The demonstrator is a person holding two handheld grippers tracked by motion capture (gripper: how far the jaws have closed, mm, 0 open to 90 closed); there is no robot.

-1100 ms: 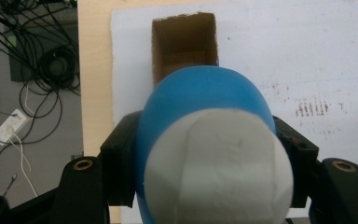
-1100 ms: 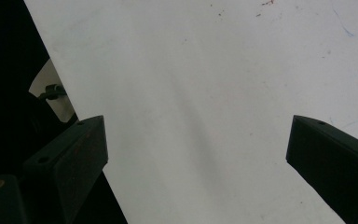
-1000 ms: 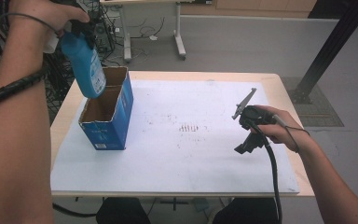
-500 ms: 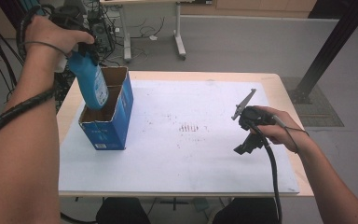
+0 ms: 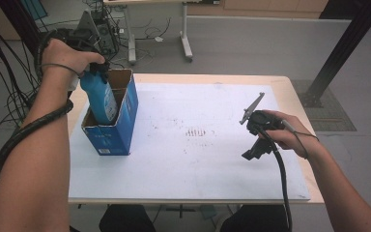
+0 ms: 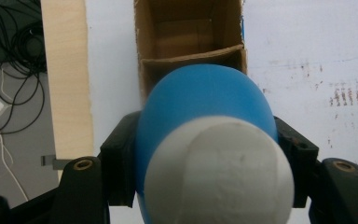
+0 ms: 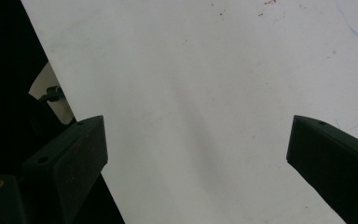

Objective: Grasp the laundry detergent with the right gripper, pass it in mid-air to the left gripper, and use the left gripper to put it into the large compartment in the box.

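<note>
A blue bottle [image 5: 99, 100] with a white cap [image 6: 219, 170] stands upright, its lower part inside the near compartment of a blue cardboard box [image 5: 115, 131] at the table's left. My left gripper [image 5: 94, 73] is shut on the bottle's neck. In the left gripper view, the bottle [image 6: 205, 100] hides the near compartment, and past a cardboard divider the box [image 6: 191, 35] is empty. At the table's right my right gripper [image 5: 252, 153] hangs open just above the white sheet [image 7: 191, 70], its jaws wide apart with nothing between them.
The white sheet [image 5: 198, 159] covers most of the wooden table [image 5: 290, 92]. Faint reddish marks [image 5: 199, 131] sit at its middle. Cables [image 5: 9, 96] and desk legs lie on the floor beyond the left and far edges.
My left gripper has come down and toward the person with the bottle, from above the box into its near compartment. The right gripper has stayed still.
</note>
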